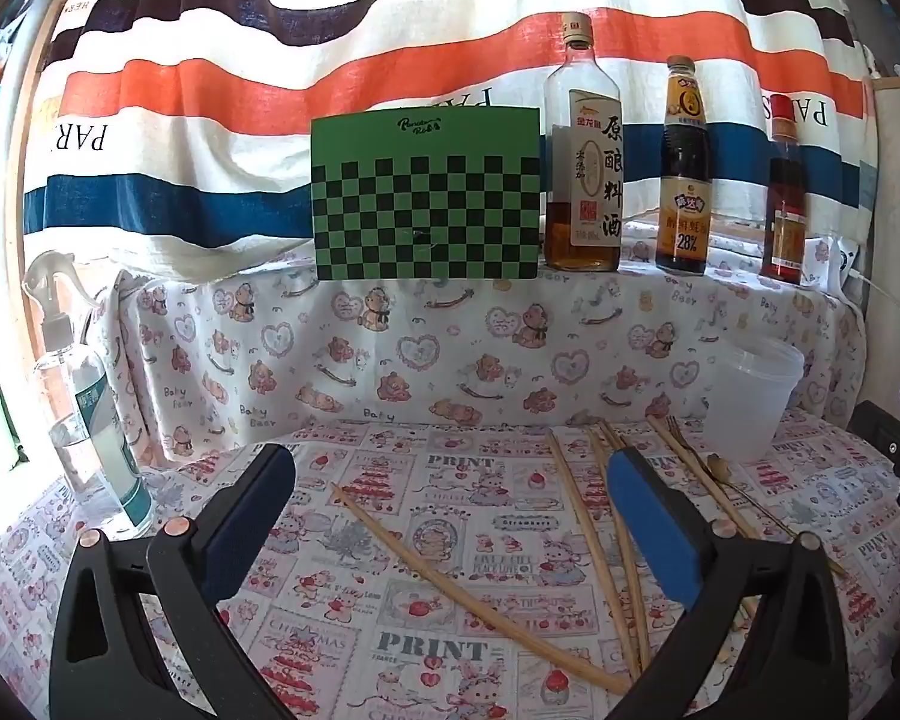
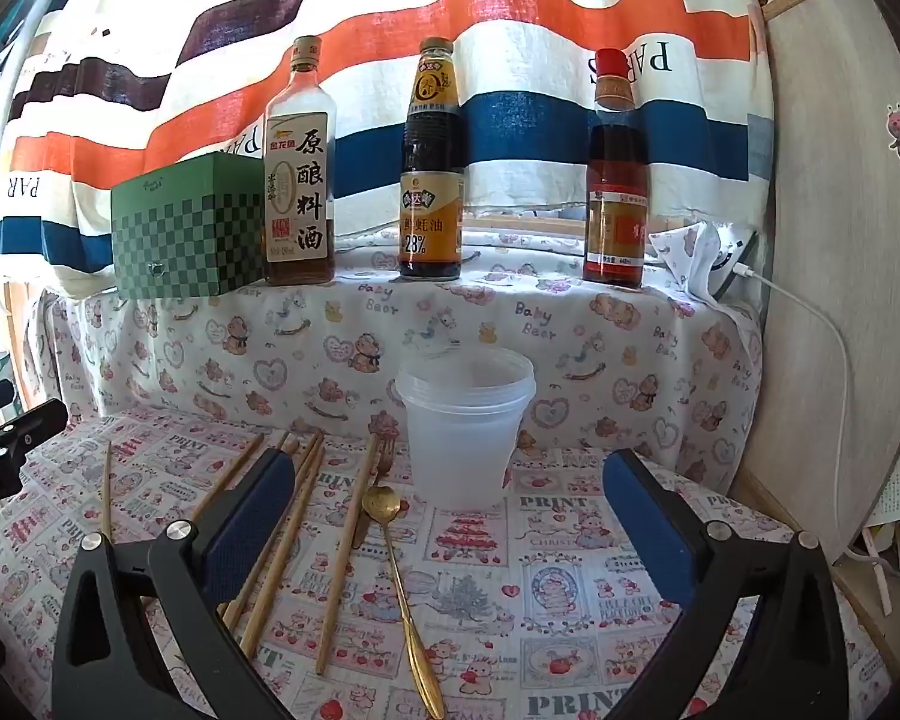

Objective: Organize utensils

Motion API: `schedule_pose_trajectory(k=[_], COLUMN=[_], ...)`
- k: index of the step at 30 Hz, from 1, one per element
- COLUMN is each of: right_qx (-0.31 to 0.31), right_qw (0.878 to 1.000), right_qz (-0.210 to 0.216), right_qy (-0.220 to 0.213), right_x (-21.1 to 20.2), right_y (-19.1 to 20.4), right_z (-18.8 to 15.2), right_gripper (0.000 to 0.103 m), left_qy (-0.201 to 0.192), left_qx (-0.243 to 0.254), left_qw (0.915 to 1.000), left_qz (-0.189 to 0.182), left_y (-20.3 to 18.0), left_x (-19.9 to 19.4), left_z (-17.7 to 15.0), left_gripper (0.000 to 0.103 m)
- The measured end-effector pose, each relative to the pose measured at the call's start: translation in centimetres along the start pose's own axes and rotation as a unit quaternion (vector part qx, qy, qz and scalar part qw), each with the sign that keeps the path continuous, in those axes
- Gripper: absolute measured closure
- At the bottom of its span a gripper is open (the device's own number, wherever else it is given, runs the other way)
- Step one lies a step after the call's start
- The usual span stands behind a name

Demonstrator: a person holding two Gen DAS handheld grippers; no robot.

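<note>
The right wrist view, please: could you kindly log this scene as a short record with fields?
surface: patterned tablecloth
container: translucent plastic cup, upright, empty as far as visible
utensils: wooden chopsticks scattered loose; gold spoon and gold fork lying left of the cup
shelf behind: green checkered box, cooking wine bottle, oyster sauce bottle, red-capped bottle
right gripper: jaws open, nothing between them
left gripper: jaws open, holding nothing
sorted so far: nothing in the cup
</note>
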State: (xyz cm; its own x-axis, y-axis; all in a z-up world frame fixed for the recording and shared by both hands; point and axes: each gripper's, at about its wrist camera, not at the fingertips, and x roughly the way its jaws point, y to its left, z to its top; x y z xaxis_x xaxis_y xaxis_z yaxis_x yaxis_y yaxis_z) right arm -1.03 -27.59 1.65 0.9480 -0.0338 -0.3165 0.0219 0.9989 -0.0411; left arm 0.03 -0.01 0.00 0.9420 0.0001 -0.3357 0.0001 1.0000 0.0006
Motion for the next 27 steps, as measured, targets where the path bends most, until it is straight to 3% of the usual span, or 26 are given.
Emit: schedule_pose_trajectory(k=[27], right_qx=[0.000], right_qw=[1.000], right_qz=[0.000], right_qy=[-0.004], right_x=[0.03], right_y=[-0.04], right_z=[-0.03], right_gripper=[0.000], left_qy=[-0.003], left_qx=[0.001], left_qw=[1.0000], left_qz=[-0.003], left_y=[0.12], left_x=[-0.02], left_z=[0.12], left_gripper=[0.000])
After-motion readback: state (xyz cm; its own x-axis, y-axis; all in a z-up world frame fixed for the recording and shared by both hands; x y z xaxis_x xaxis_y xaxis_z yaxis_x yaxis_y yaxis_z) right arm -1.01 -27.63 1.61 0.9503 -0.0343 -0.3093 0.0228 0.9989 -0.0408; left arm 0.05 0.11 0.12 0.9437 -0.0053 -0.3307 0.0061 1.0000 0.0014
